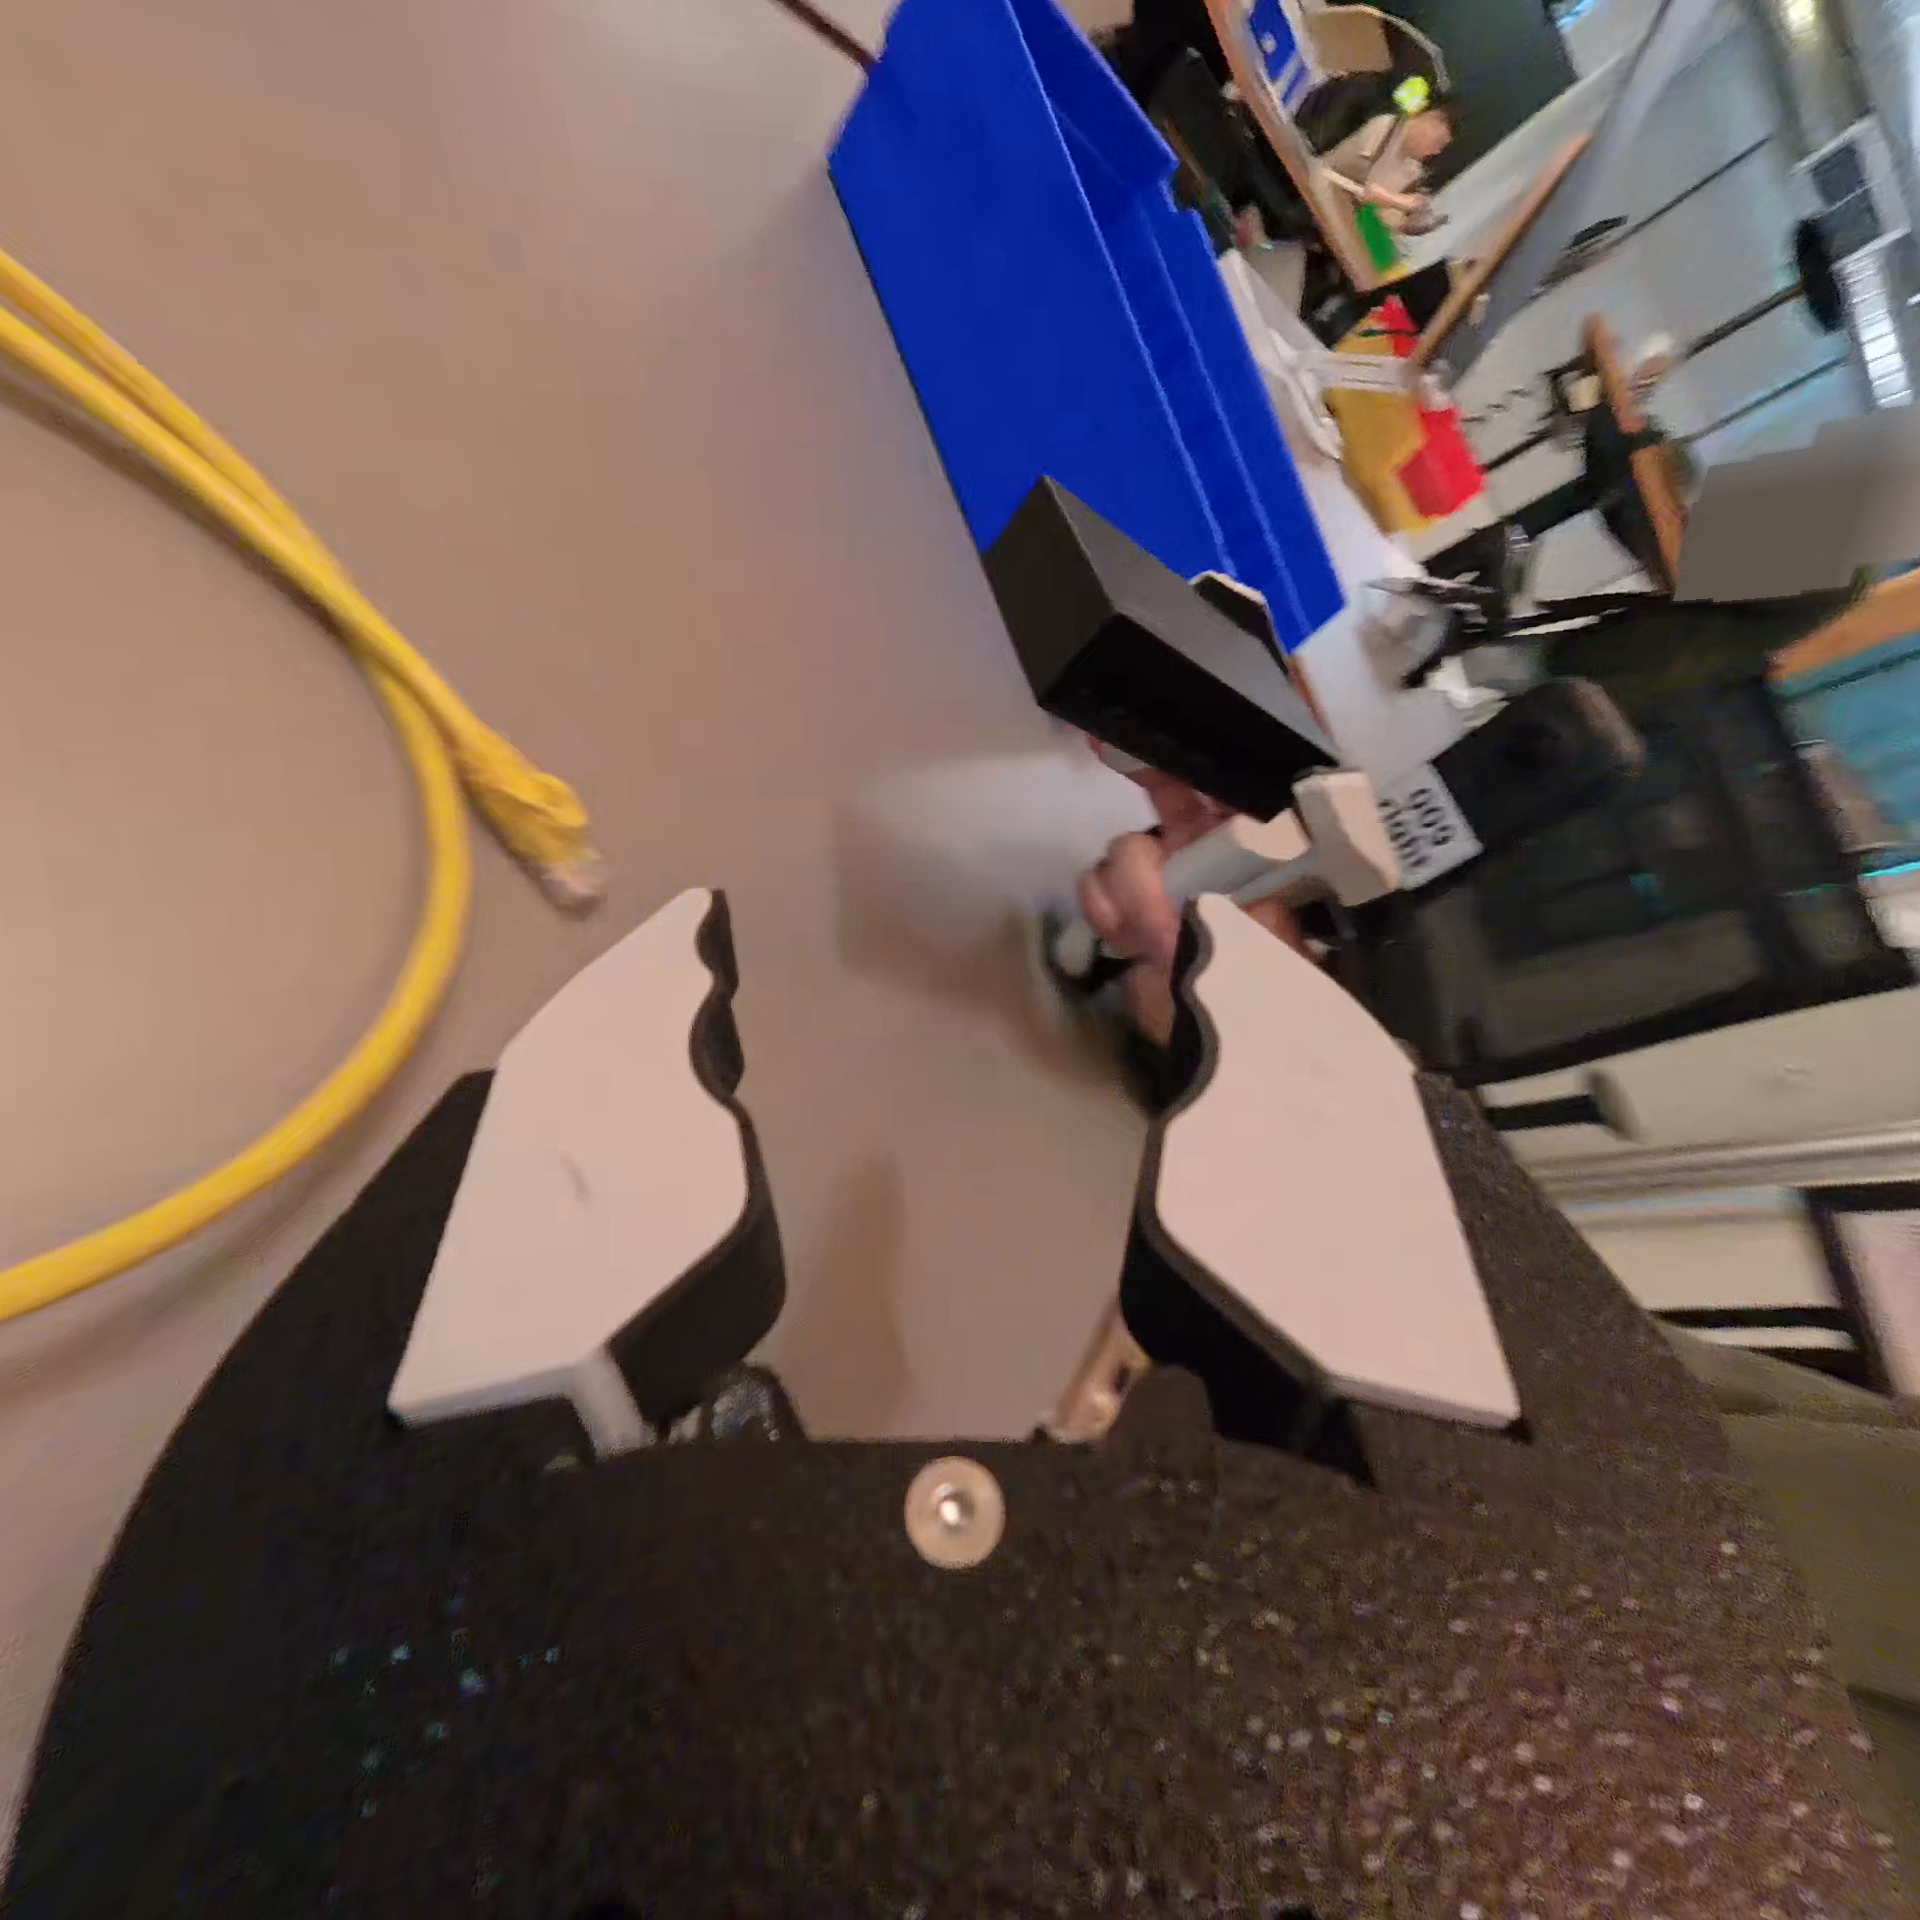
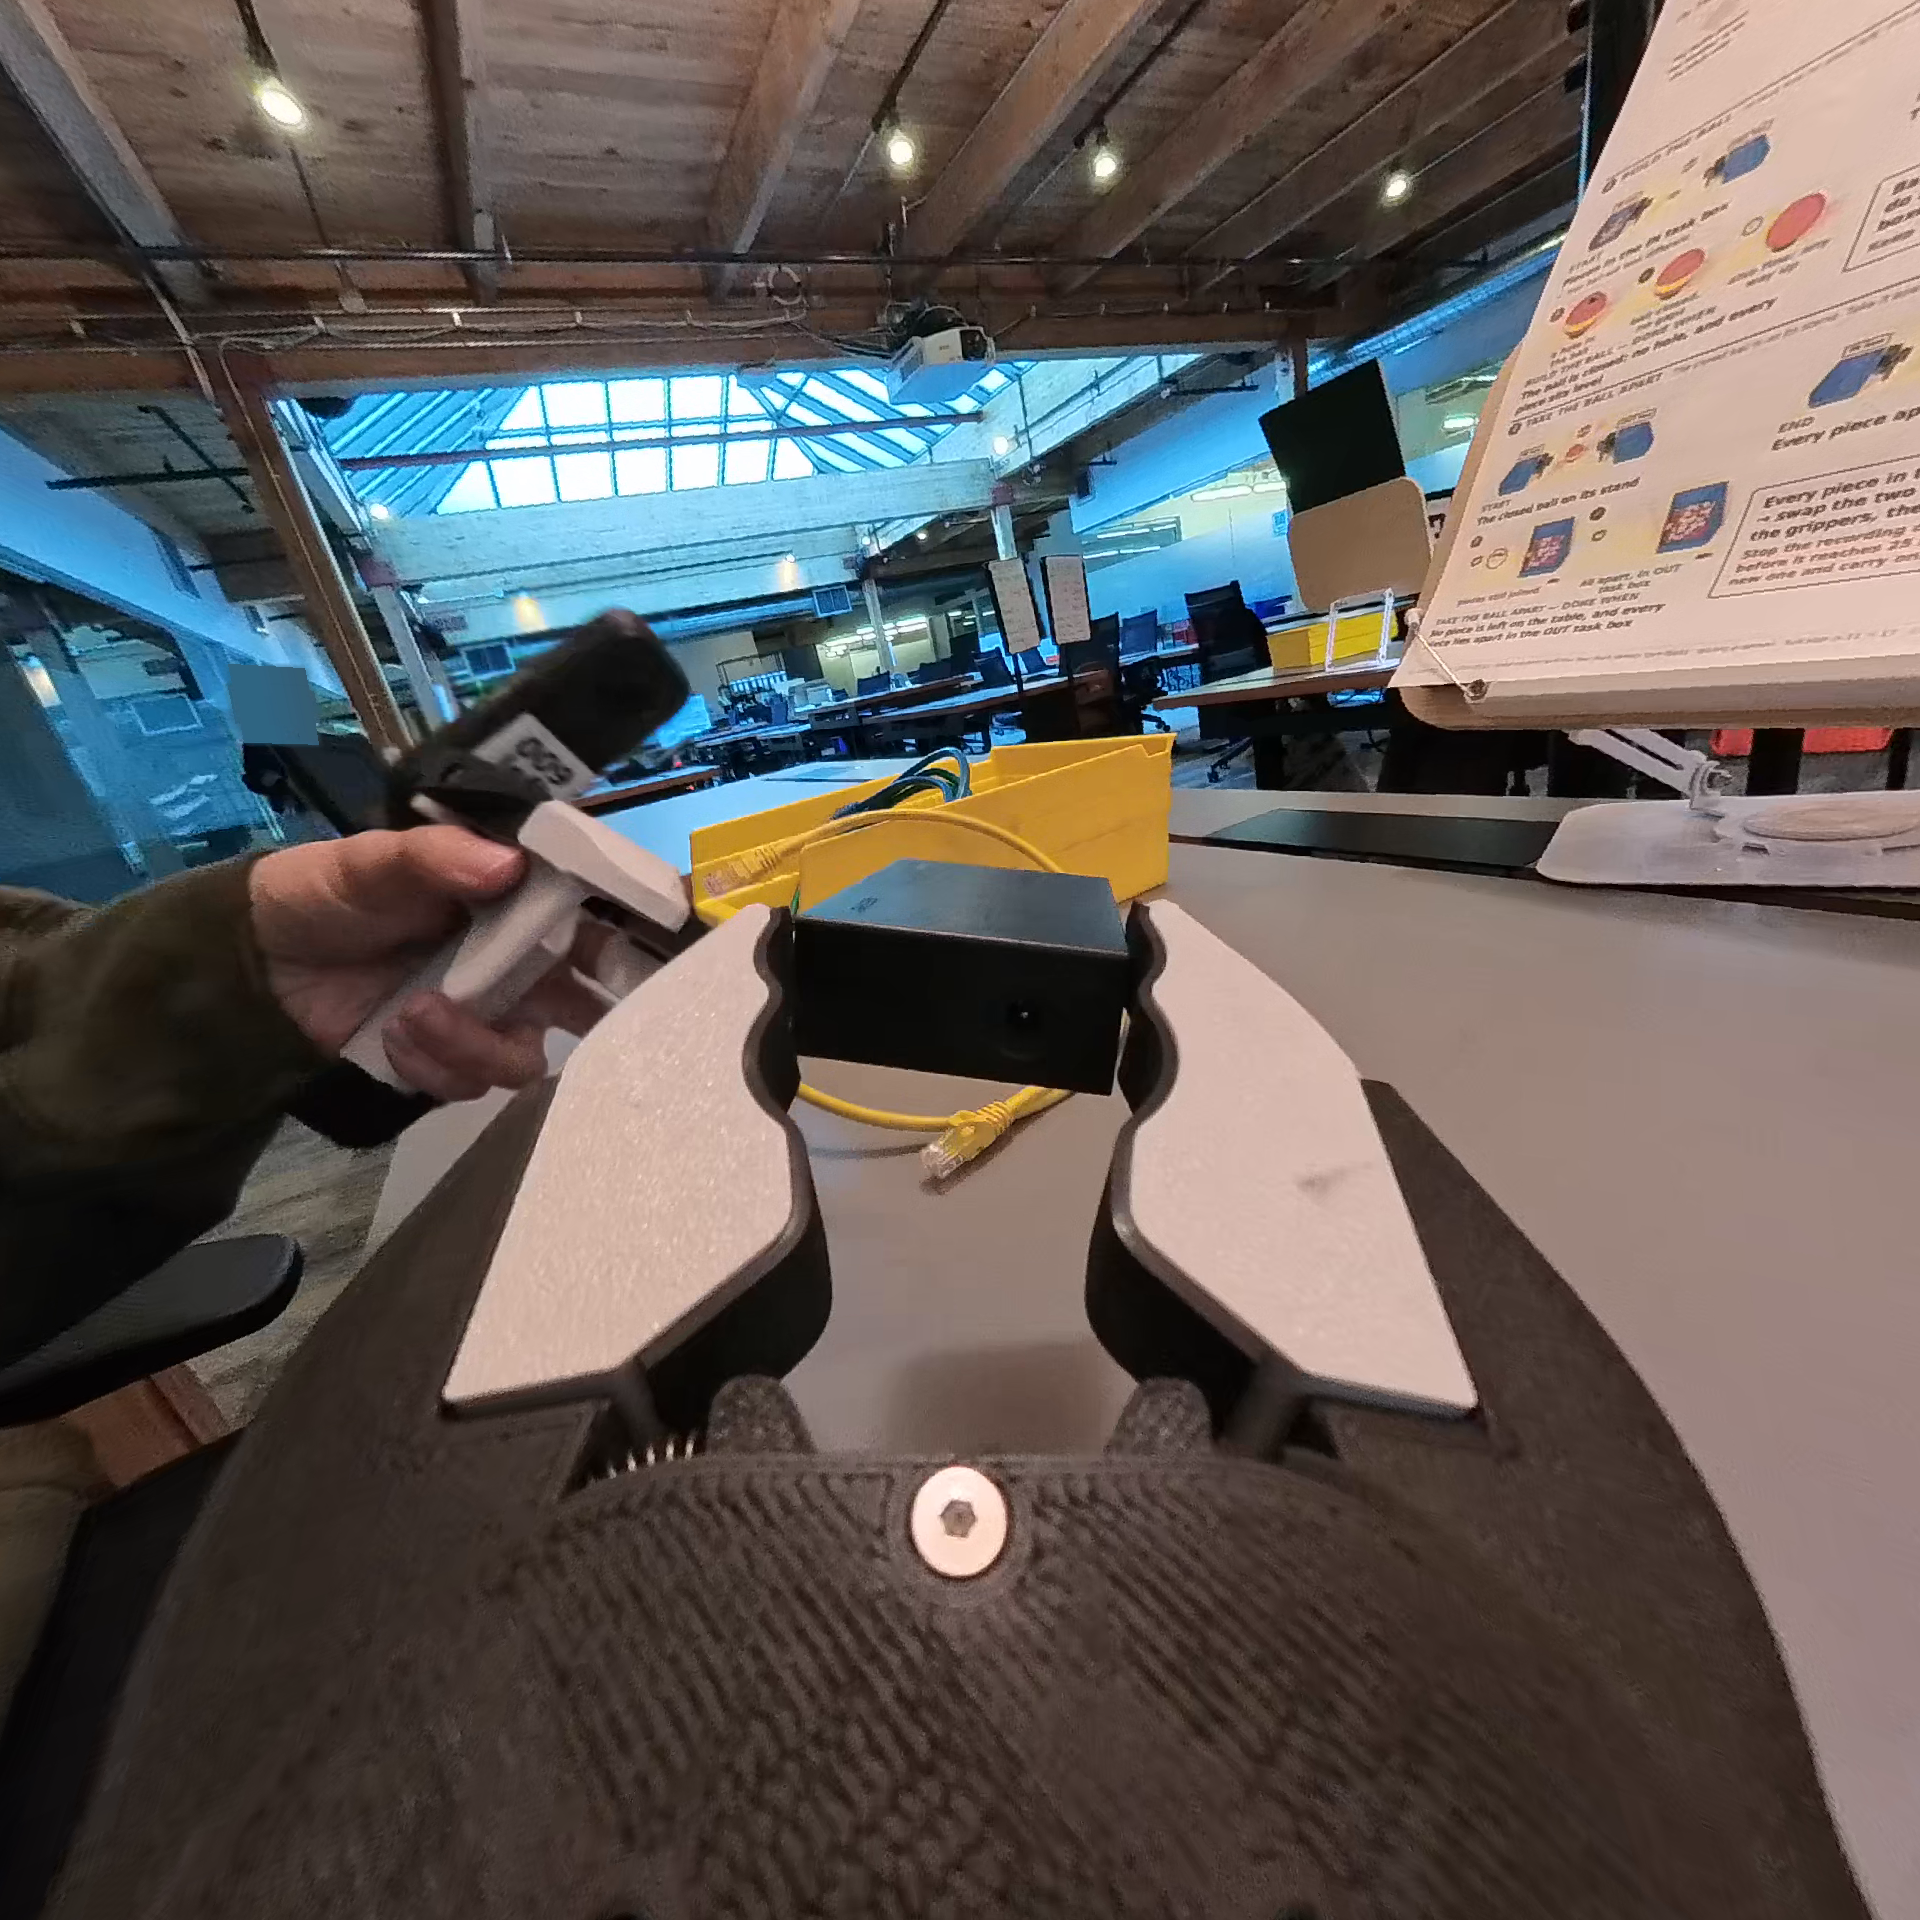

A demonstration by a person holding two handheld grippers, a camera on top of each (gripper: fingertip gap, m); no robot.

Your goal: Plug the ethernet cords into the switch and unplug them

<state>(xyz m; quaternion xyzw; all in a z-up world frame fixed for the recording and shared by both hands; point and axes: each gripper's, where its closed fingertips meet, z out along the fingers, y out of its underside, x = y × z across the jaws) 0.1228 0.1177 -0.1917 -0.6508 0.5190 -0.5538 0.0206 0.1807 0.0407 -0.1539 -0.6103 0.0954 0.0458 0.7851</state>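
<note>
The black switch (image 2: 961, 971) sits between the right gripper (image 2: 951, 987) jaws, which press its two sides and hold it above the counter (image 2: 1507, 1091). Beneath it lies a yellow cord (image 2: 977, 1127), its plug loose on the counter — not in any port. Behind stands a yellow bin (image 2: 1039, 800) with more cords. The left gripper (image 1: 956, 935) jaws stand wide apart with nothing between them, a yellow cord end (image 1: 540, 831) nearby, well apart from a blue bin (image 1: 1039, 312). A hand (image 2: 353, 956) holds that gripper's handle.
</note>
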